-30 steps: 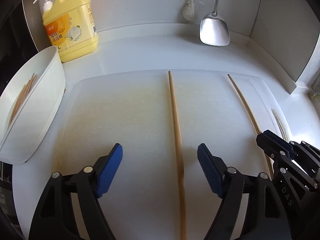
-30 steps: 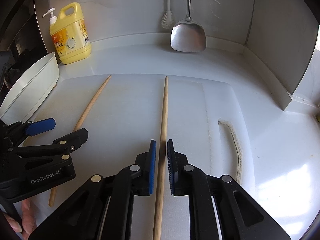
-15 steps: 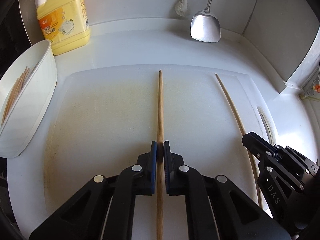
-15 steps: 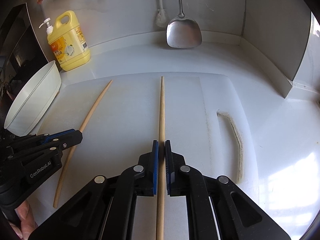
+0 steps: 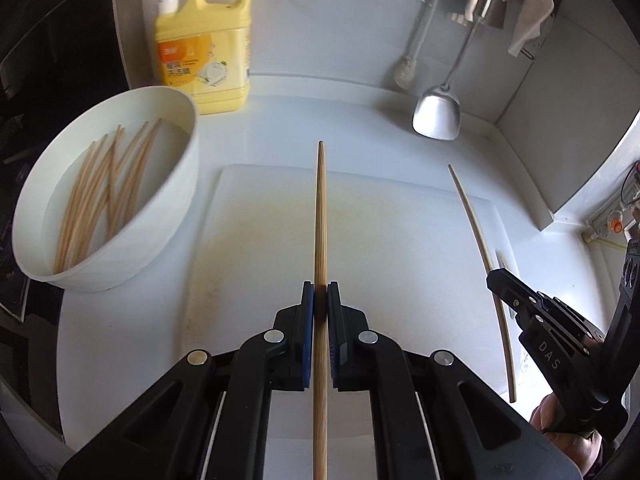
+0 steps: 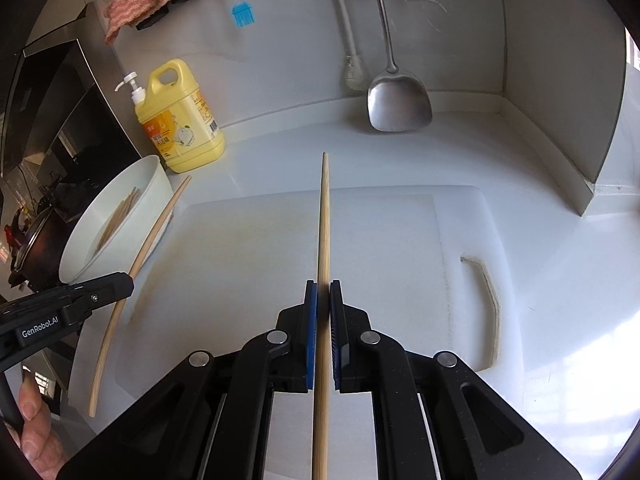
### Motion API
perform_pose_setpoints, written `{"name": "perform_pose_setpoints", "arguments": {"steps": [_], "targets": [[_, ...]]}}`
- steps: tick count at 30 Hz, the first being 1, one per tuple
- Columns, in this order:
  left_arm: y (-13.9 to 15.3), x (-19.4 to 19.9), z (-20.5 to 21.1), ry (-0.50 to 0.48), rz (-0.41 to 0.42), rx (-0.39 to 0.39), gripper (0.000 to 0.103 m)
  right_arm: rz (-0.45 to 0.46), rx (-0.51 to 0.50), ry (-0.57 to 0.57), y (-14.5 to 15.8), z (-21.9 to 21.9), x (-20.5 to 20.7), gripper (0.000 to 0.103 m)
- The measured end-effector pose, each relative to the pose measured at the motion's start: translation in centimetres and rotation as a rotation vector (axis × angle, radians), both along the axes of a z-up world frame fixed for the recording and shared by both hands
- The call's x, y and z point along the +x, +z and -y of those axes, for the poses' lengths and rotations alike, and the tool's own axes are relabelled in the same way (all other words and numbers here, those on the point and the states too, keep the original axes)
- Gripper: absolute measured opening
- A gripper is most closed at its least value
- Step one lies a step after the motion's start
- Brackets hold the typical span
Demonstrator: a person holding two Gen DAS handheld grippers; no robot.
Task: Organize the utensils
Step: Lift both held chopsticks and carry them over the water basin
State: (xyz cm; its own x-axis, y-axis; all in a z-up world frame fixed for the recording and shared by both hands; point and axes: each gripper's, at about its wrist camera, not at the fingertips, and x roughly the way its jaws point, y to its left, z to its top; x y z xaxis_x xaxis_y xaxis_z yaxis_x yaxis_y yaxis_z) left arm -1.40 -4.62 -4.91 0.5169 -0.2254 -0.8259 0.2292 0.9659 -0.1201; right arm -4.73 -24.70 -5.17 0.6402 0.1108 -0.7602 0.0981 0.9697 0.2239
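Observation:
My left gripper point(image 5: 320, 300) is shut on a wooden chopstick point(image 5: 320, 216) and holds it lifted above the white cutting board point(image 5: 260, 240), pointing forward. My right gripper point(image 6: 323, 298) is shut on a second wooden chopstick point(image 6: 324, 220), also lifted over the board point(image 6: 248, 248). Each gripper shows in the other's view: the right one point(image 5: 496, 276) with its chopstick point(image 5: 476, 232), the left one point(image 6: 128, 280) with its chopstick point(image 6: 152, 232). A white bowl point(image 5: 168, 208) at the left holds several chopsticks point(image 5: 100, 184).
A yellow dish soap bottle point(image 5: 204, 48) stands behind the bowl. A metal spatula point(image 5: 438, 114) and a white brush point(image 5: 406, 72) hang at the back wall. A wall corner point(image 6: 560, 120) closes the right side. A dark stove area point(image 6: 60, 120) lies to the left.
My left gripper closed on its chopstick. Both grippers then lifted their chopsticks off the board, and the left one moved toward the bowl, whose inside now shows.

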Motion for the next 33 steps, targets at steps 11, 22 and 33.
{"name": "perform_pose_setpoints", "arguments": {"steps": [11, 22, 33], "targets": [[4.0, 4.7, -15.4, 0.166, 0.054, 0.01, 0.007, 0.053, 0.021, 0.161, 4.8, -13.2, 7.4, 0.006], [3.1, 11.8, -25.7, 0.245, 0.022, 0.064, 0.007, 0.034, 0.038, 0.289, 5.2, -27.5, 15.5, 0.006], [0.8, 14.4, -27.0, 0.279, -0.045, 0.068, 0.008, -0.087, 0.029, 0.339, 2.2, -31.4, 19.7, 0.006]]}}
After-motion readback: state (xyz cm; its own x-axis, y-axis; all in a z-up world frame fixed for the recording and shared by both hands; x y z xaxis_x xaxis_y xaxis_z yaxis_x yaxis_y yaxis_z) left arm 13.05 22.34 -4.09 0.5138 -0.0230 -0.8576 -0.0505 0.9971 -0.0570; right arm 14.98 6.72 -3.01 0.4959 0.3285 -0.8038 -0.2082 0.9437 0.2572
